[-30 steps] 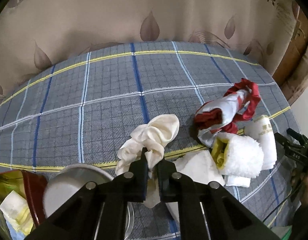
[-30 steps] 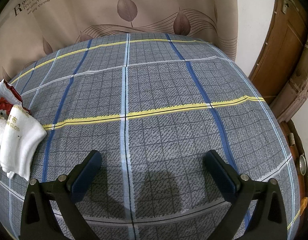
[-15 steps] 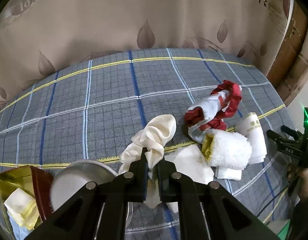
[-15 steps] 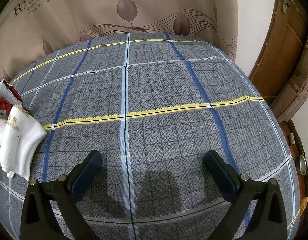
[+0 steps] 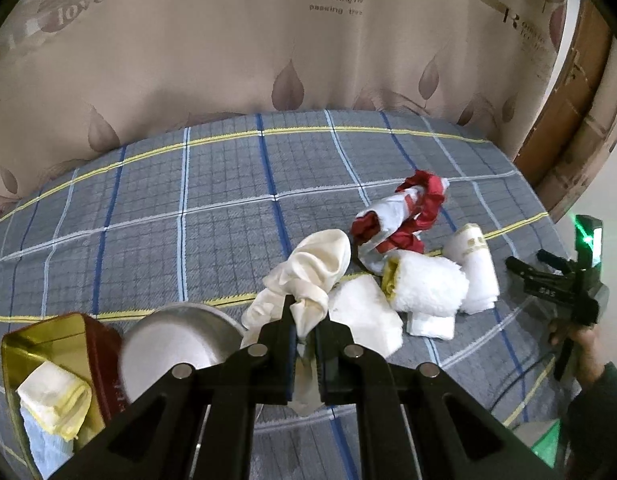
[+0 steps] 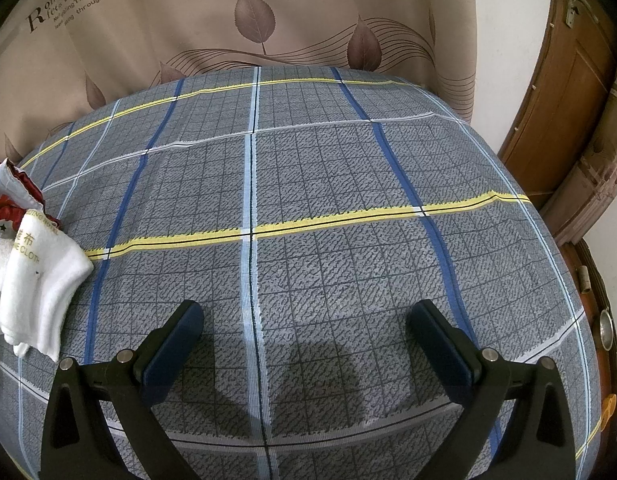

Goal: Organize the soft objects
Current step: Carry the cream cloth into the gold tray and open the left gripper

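My left fingers [image 5: 306, 320] are pinched tight on the cream cloth [image 5: 308, 276], and it hangs up off the surface [image 5: 228, 220], bunched at the top with a tail drooping down between my fingers. It is just above and a little to the right of the silver bowl [image 5: 176, 344]. Left of the bowl is the gold and red tin [image 5: 48, 344], with a folded yellow-edged cloth [image 5: 54, 404] inside it. Right of the bowl, on the surface, lie the flat white cloth [image 5: 368, 316], the fluffy white roll [image 5: 428, 288], the white labelled cloth [image 5: 474, 268] and, a bit farther back, the red and white cloth [image 5: 404, 216]. My right fingers [image 6: 304, 344] are spread wide and hold nothing, well off to the right of the bowl, over bare surface with only the white labelled cloth near their left side. I think my job now is to carry the cream cloth to a holder, maybe the bowl or the tin, but I cannot tell which. To do it well I should keep my pinch firm, because the cloth is floppy and could slip. I should lift high enough that the tail does not drag on the bowl rim or pull the flat white cloth along. I should let go only when the bunch is right over the middle, so no corner hangs out.
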`<state>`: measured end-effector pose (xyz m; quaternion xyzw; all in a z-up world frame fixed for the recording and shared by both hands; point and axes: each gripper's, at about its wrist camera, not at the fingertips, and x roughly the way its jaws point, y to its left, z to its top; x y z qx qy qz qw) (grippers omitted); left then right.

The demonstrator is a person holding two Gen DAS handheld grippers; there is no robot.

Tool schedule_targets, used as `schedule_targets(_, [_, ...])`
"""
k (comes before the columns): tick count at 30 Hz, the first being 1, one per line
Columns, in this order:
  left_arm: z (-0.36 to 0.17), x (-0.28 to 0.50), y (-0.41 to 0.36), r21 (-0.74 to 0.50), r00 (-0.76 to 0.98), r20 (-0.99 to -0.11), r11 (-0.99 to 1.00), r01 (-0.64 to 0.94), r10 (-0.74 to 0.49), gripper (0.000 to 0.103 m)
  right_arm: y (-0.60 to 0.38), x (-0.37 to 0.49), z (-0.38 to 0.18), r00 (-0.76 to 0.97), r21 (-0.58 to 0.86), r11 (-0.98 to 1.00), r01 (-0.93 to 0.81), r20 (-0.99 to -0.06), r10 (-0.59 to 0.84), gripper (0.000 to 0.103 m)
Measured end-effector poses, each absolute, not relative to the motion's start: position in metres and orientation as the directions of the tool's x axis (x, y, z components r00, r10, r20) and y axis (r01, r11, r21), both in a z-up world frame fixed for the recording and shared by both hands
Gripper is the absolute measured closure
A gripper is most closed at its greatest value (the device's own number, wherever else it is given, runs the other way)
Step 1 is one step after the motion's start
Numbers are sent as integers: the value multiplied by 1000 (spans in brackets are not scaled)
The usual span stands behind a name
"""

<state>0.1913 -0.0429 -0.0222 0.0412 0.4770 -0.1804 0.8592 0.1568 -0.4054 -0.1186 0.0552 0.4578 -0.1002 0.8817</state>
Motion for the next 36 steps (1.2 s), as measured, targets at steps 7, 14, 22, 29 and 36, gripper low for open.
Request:
schedule_targets(7, [3, 172, -30, -120, 495, -815, 924, 363, -300, 96, -405, 157, -119, 561, 6, 974, 227, -818, -126, 0])
schedule_targets(14, [27, 155, -4, -109, 518, -806, 933, 344, -285, 96, -405, 157, -119, 562, 6, 974, 226, -818, -126, 0])
schedule_targets(22, [47, 143, 62, -45, 573, -801, 973, 227, -171, 96, -406, 157, -119, 562, 6, 974, 226, -817, -126, 0])
schedule_targets(29, [37, 144, 130, -16, 571, -819, 997, 74, -55, 96, -406, 157, -119, 564, 6, 974, 225, -816, -126, 0])
schedule_targets(36, [9, 145, 166, 39, 538, -842, 999, -8, 38, 96, -406, 157, -119, 565, 6, 975, 224, -816, -125, 0])
